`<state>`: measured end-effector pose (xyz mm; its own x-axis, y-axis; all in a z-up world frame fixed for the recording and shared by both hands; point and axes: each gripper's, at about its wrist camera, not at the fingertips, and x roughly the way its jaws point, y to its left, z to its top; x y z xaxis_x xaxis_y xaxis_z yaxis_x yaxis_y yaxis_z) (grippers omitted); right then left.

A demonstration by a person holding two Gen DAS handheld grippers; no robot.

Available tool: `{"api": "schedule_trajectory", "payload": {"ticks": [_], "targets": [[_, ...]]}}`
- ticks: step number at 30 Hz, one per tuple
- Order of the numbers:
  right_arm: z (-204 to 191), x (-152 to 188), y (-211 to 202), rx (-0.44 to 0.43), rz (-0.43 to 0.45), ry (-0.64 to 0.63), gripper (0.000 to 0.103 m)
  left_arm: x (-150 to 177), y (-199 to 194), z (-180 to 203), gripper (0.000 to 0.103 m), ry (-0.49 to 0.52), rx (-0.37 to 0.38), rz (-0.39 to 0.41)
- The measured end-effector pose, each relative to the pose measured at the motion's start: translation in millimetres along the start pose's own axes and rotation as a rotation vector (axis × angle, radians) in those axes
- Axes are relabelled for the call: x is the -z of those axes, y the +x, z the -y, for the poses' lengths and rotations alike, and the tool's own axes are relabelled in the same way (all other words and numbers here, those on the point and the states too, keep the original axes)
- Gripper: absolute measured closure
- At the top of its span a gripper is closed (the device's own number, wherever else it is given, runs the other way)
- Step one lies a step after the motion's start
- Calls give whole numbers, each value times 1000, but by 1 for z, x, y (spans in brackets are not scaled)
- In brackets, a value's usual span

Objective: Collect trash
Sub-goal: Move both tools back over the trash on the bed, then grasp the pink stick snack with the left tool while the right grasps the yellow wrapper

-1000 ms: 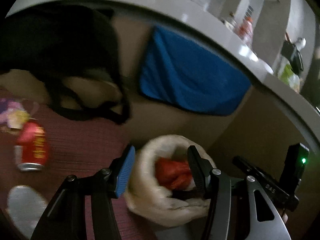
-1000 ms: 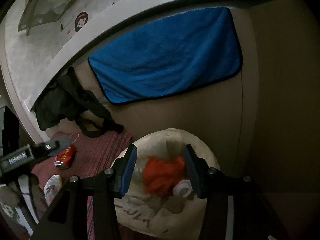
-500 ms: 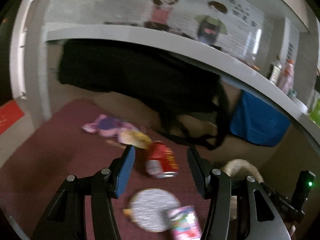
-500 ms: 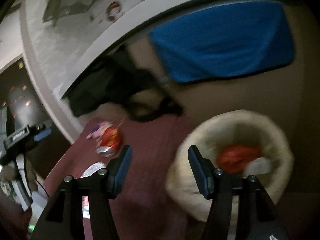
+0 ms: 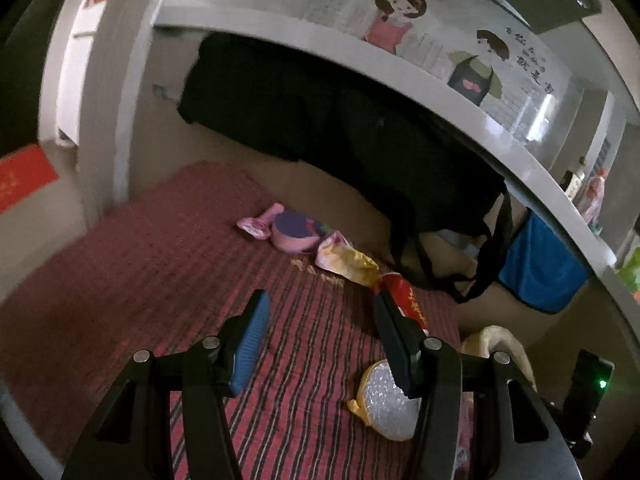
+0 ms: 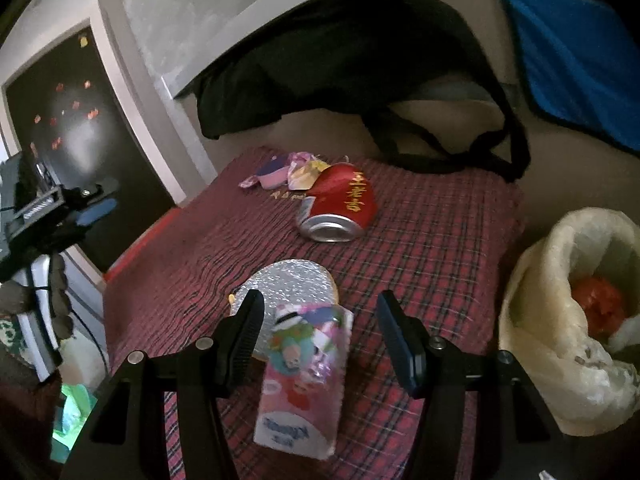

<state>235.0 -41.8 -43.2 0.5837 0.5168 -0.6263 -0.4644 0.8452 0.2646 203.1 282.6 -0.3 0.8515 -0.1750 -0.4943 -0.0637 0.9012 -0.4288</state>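
Note:
On the red checked cloth (image 6: 440, 264) lie a dented red can (image 6: 340, 204), a round silver foil disc (image 6: 292, 280), a pink drink carton (image 6: 304, 372) and pink and yellow wrappers (image 6: 288, 172). My right gripper (image 6: 320, 312) is open above the carton, which shows between its fingers with the pads clear of it. The cream trash bag (image 6: 560, 320) stands to the right with red trash (image 6: 598, 304) inside. My left gripper (image 5: 320, 312) hangs open over bare cloth. The can (image 5: 404, 304) and disc (image 5: 380, 404) lie beside its right finger, and the wrappers (image 5: 304, 236) farther off.
A black bag (image 5: 360, 140) with dangling straps hangs under a white ledge (image 5: 420, 76) behind the cloth. A blue towel (image 6: 580, 60) hangs at the right. The cloth's edge drops off at the left near a dark doorway (image 6: 72, 120).
Both views have swung left, away from the trash bag and onto the cloth with the litter. The right jaws have widened; the red trash once between them lies in the bag.

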Motion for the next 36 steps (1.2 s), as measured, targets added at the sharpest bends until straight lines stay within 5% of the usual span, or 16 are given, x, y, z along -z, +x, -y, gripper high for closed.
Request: {"api": "schedule_trajectory", "payload": {"ticks": [6, 9, 17, 21, 27, 31, 36], "targets": [[-4, -3, -1, 53, 50, -59, 47, -10, 57, 5, 43, 134, -14, 85], [4, -8, 1, 55, 59, -41, 47, -28, 101, -6, 43, 140, -32, 28], [25, -17, 19, 80, 34, 3, 47, -73, 195, -69, 42, -34, -65, -103], [31, -20, 29, 85, 20, 8, 47, -86, 234, -82, 42, 12, -47, -188], [34, -28, 40, 97, 1, -18, 47, -96, 271, -91, 42, 44, -24, -276], [33, -36, 46, 65, -5, 7, 47, -93, 278, -105, 44, -56, 44, -320], [14, -46, 54, 50, -23, -58, 47, -80, 257, -105, 61, -50, 49, -344]]}}
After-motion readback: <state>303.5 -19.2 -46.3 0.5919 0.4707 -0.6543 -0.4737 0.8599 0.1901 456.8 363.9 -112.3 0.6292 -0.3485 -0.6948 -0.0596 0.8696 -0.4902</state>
